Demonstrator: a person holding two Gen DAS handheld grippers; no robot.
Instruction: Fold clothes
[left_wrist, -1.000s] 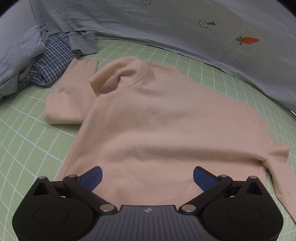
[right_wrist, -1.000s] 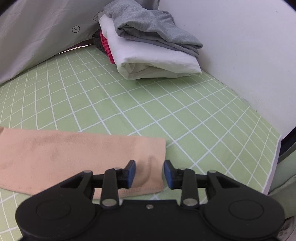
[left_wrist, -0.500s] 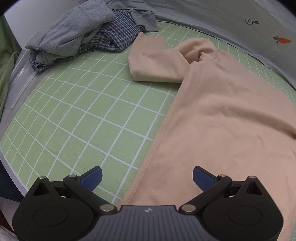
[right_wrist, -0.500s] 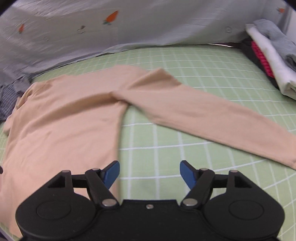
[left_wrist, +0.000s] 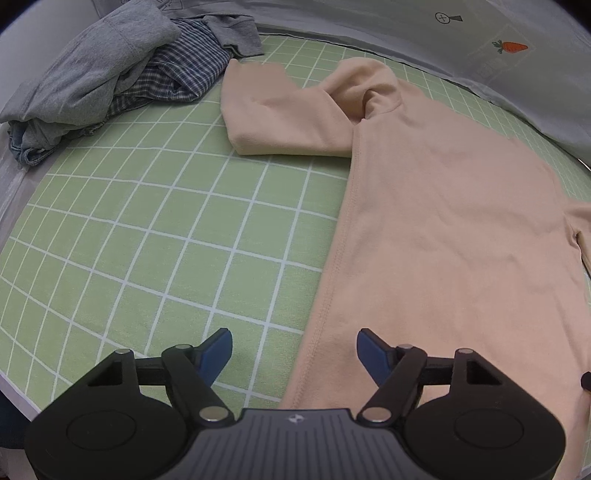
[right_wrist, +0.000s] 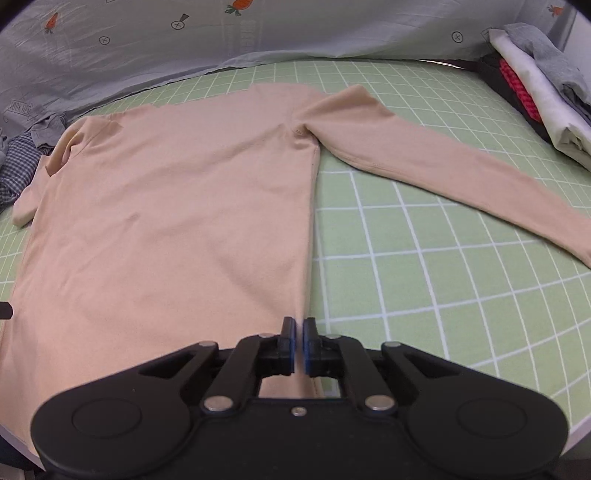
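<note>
A peach long-sleeved top (left_wrist: 436, 206) lies flat on the green grid mat (left_wrist: 147, 229), collar to the far side. Its left sleeve (left_wrist: 280, 114) is folded back near the collar. Its right sleeve (right_wrist: 436, 162) stretches out to the right. My left gripper (left_wrist: 294, 350) is open and straddles the top's lower left hem corner, just above it. My right gripper (right_wrist: 299, 345) is shut at the top's lower right hem corner (right_wrist: 295, 314); I cannot tell whether the cloth is pinched between the pads.
A heap of grey and checked clothes (left_wrist: 110, 74) lies at the mat's far left. A stack of folded white, grey and red clothes (right_wrist: 539, 85) stands at the far right. A pale blue carrot-print sheet (right_wrist: 221, 33) hangs behind. The mat's front edge is close.
The right gripper swung from the sleeve cuff to the lower right hem corner, opened wide and then shut. The left gripper moved left to the lower left hem corner and stayed open.
</note>
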